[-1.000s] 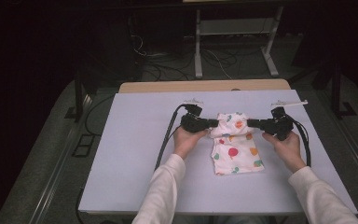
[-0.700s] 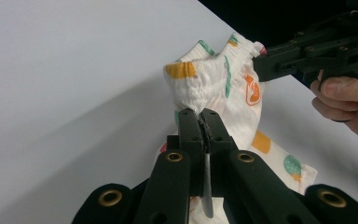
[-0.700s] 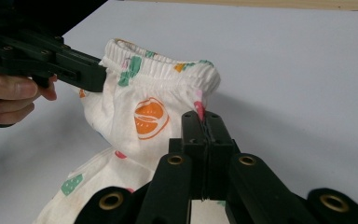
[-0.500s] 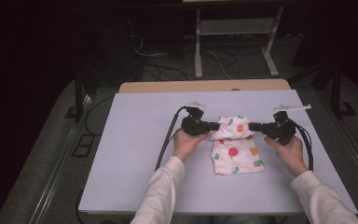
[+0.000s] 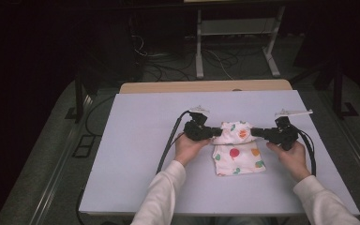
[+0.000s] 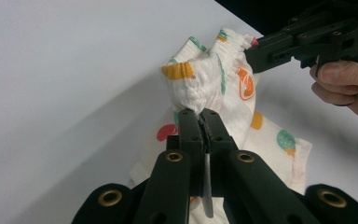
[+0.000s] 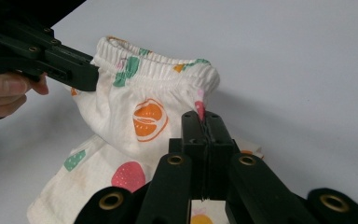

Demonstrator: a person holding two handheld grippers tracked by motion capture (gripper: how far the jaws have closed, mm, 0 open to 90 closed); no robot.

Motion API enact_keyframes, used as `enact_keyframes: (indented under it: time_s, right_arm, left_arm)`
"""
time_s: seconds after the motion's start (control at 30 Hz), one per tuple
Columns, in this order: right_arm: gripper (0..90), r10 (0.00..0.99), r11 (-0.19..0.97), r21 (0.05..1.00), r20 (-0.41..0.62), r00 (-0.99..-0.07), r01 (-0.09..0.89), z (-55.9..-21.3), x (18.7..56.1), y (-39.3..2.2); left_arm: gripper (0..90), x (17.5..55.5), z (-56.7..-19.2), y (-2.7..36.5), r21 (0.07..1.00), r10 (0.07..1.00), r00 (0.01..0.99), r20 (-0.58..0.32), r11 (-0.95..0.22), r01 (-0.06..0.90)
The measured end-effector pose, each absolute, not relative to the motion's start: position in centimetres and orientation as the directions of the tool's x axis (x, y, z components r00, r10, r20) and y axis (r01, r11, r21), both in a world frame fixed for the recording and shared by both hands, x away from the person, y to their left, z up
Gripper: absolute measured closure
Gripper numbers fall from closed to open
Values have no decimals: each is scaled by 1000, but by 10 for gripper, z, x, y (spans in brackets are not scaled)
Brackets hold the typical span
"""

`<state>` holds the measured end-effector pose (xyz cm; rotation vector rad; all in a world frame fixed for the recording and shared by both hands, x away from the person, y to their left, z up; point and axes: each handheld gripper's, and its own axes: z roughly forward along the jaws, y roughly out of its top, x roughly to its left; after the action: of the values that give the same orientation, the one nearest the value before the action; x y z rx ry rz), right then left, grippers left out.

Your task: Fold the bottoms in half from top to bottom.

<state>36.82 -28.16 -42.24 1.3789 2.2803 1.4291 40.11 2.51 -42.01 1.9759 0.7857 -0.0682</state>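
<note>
Both claws, left gripper (image 5: 214, 132) and right gripper (image 5: 258, 133), clamped on the fruit-print shorts (image 5: 236, 152) waistband mid-table, now lifted and folded forward versus a second ago (folding likely underway).

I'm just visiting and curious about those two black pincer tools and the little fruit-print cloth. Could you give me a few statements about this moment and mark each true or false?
1. Both grippers pinch the fruit-print garment. True.
2. The left gripper is open. False: its jaws are shut on the fabric.
3. The elastic waistband is lifted between the two grippers. True.
4. The garment lies on a bare wooden top. False: it rests on a pale sheet.
5. The right gripper grips the hem. False: it grips by the waistband.
</note>
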Motion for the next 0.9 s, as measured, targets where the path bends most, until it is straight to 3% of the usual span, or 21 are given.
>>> enact_keyframes:
  time_s: [0.9]
  right_arm:
    - [875,762,188,718,325,-561,671,-436,353,-277]
  left_arm:
    - [877,384,-437,24,750,471,799,-374,-353,559]
